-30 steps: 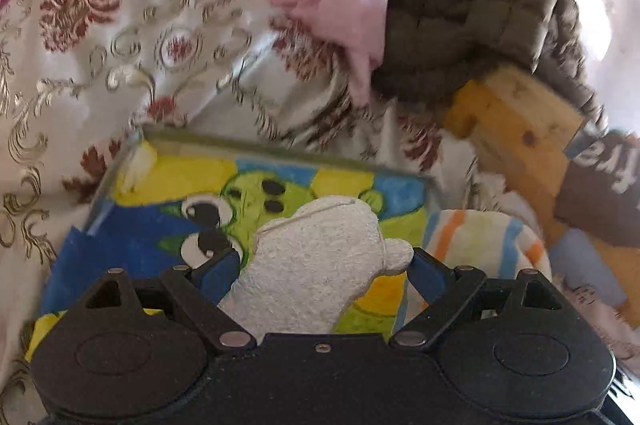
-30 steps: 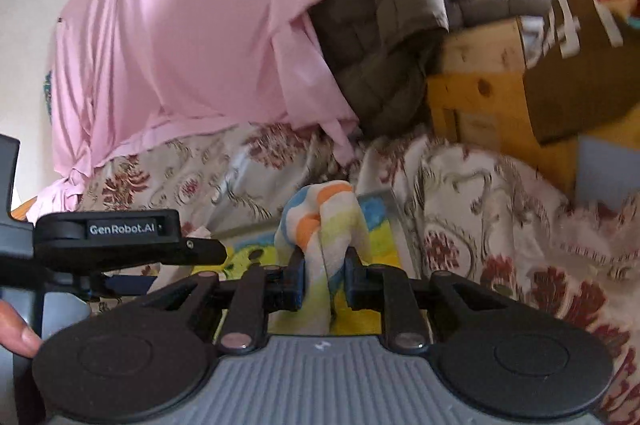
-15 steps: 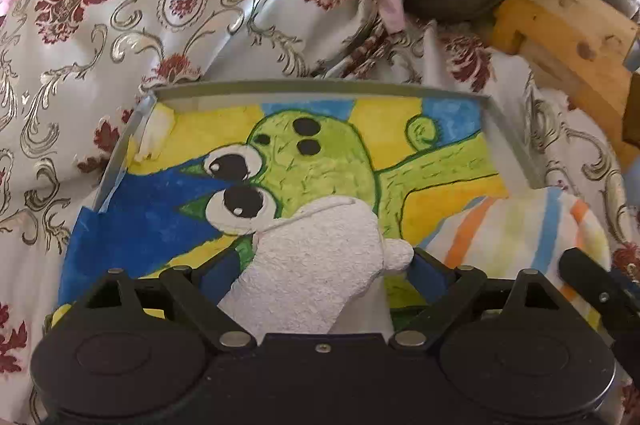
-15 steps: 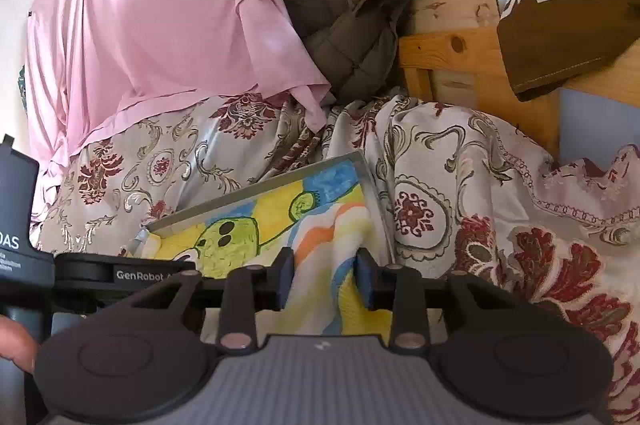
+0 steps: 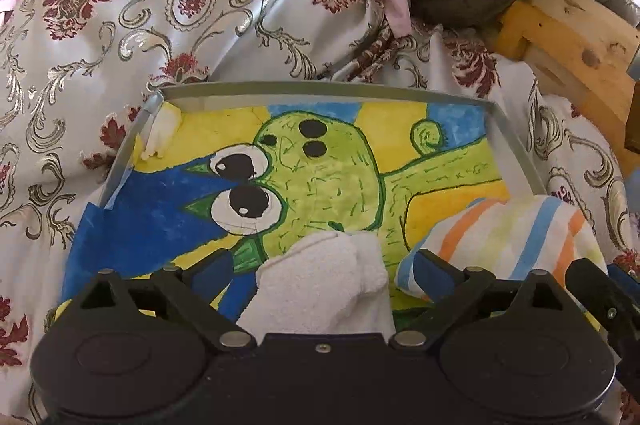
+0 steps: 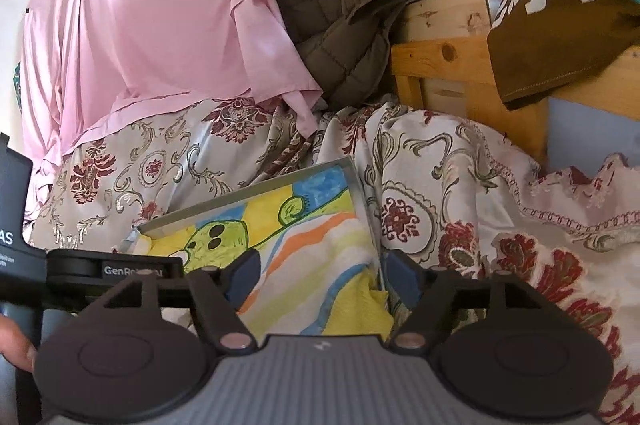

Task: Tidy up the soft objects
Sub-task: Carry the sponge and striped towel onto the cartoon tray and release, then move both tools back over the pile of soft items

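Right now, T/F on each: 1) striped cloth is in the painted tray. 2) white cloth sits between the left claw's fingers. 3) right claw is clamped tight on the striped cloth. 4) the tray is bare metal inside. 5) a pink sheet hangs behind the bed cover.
1) True. The striped cloth lies at the right end of the tray.
2) True. The white cloth sits between the fingers of the left claw.
3) False. The right claw is opening; its pads stand clear of the cloth.
4) False. Its floor bears a green cartoon painting.
5) True. The pink sheet hangs above the floral cover.
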`<state>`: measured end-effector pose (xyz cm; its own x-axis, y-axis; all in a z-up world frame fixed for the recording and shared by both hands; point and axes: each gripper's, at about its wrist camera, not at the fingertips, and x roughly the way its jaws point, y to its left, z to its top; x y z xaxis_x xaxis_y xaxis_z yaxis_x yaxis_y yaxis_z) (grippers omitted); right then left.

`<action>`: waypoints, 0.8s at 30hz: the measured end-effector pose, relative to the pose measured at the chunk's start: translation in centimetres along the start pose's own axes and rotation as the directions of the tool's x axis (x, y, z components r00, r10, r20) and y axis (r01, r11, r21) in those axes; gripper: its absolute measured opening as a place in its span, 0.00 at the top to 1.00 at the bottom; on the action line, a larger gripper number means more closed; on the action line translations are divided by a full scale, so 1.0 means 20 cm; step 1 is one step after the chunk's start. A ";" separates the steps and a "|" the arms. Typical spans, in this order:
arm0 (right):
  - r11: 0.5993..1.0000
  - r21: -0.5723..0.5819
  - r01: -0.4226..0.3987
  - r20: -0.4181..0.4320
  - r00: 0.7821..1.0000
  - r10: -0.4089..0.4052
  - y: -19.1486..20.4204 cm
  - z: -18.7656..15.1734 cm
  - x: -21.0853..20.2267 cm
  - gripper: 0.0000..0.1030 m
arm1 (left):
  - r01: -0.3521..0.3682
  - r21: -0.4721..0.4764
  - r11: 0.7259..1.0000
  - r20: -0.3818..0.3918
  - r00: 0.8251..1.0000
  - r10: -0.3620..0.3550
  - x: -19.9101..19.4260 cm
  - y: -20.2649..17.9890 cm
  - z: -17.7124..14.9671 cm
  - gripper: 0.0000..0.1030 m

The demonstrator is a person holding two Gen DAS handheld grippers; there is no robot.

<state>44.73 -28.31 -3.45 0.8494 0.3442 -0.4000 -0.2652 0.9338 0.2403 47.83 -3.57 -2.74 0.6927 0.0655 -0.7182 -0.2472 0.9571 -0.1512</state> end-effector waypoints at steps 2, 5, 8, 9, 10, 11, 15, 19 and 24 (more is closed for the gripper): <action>1.000 -0.009 0.007 0.011 1.000 -0.007 0.01 0.00 -0.01 0.21 | 0.008 -0.016 1.000 0.018 1.000 -0.007 -0.02 0.01 0.00 0.06; 1.000 -0.016 0.018 0.039 0.999 -0.017 0.02 0.01 -0.04 0.16 | 0.018 -0.044 0.999 0.055 0.998 -0.016 -0.07 0.03 0.00 0.05; 0.999 -0.025 0.025 0.075 0.997 -0.023 0.03 0.03 -0.09 0.12 | 0.015 -0.047 0.999 0.111 0.994 -0.009 -0.14 0.03 0.00 0.03; 0.999 -0.028 0.026 0.088 0.996 -0.024 0.03 0.04 -0.11 0.11 | 0.015 -0.044 0.999 0.132 0.991 -0.009 -0.17 0.03 0.01 0.02; 0.999 -0.031 0.029 0.099 0.995 -0.026 0.04 0.05 -0.13 0.09 | 0.016 -0.041 0.999 0.155 0.988 -0.010 -0.21 0.03 0.01 0.02; 0.999 -0.034 0.033 0.110 0.993 -0.029 0.04 0.06 -0.15 0.09 | 0.016 -0.040 0.999 0.181 0.984 -0.008 -0.25 0.04 0.01 0.01; 0.998 -0.047 0.044 0.158 0.987 -0.036 0.07 0.10 -0.27 0.05 | 0.028 -0.031 0.999 0.260 0.965 -0.019 -0.43 0.05 0.00 0.01; 0.996 -0.069 0.049 0.195 0.980 -0.035 0.11 0.12 -0.42 0.01 | 0.043 -0.015 0.999 0.321 0.946 -0.036 -0.62 0.08 -0.05 0.01; 0.993 -0.107 0.052 0.227 0.973 -0.027 0.20 0.11 -0.58 0.00 | 0.042 0.019 0.999 0.374 0.926 -0.046 -0.85 0.12 -0.19 0.01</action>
<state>34.80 -28.80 4.08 0.9377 0.2878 -0.1948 -0.2678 0.9556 0.1232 32.89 -3.45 6.49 0.9065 0.1221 -0.4042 -0.2050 0.9641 -0.1687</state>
